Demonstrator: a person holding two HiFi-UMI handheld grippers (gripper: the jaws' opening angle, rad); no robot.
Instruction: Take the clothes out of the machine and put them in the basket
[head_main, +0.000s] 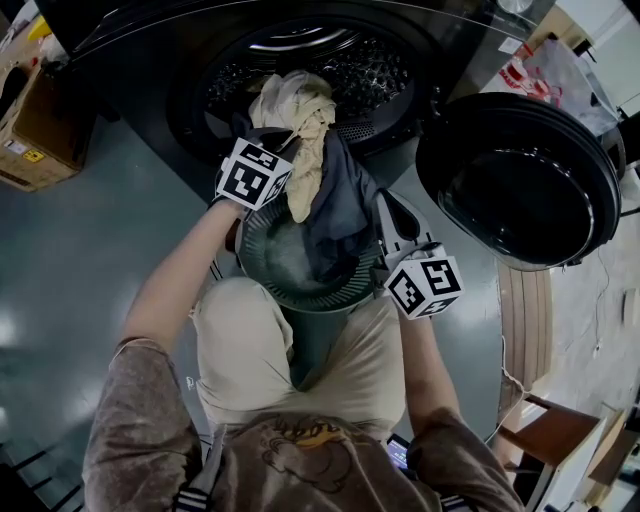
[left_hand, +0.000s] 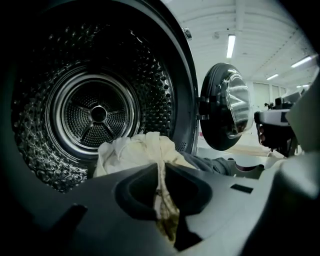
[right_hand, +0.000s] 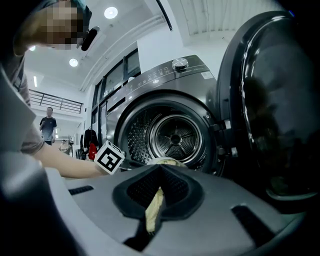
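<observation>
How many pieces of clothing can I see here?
2. A cream garment trails from the mouth of the washing-machine drum toward the basket. A dark grey garment lies beside it, draped over the basket's rim. More may be hidden underneath.

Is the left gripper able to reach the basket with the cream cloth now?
Probably yes. The left gripper, shut on the cream cloth, appears just by the basket; its mouth looks mostly free, only a dark garment drapes over one side.
</observation>
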